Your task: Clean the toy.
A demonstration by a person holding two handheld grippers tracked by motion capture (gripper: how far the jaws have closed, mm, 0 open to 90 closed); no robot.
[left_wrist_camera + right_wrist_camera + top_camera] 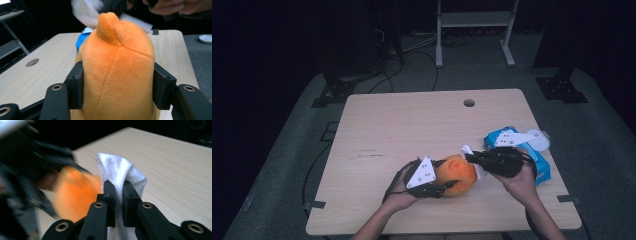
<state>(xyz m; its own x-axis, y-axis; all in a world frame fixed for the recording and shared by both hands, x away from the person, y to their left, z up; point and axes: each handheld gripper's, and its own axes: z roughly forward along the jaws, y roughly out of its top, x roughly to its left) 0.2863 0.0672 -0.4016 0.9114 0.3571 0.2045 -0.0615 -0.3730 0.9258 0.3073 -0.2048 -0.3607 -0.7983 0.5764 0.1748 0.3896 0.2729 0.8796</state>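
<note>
Two tools, left (117, 87) gripping orange plush (117, 75), right (119, 192) pinching white wipe (118, 170)

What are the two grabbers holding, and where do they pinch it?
The left gripper squeezes the orange plush toy across its sides. The right gripper pinches a white wipe near its lower middle.

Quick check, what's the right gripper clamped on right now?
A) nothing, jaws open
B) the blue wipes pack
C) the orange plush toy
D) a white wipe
D: in the right gripper view the right gripper has its jaws pinched shut on a white wipe, while the orange plush toy sits between the jaws of the left gripper.
</note>
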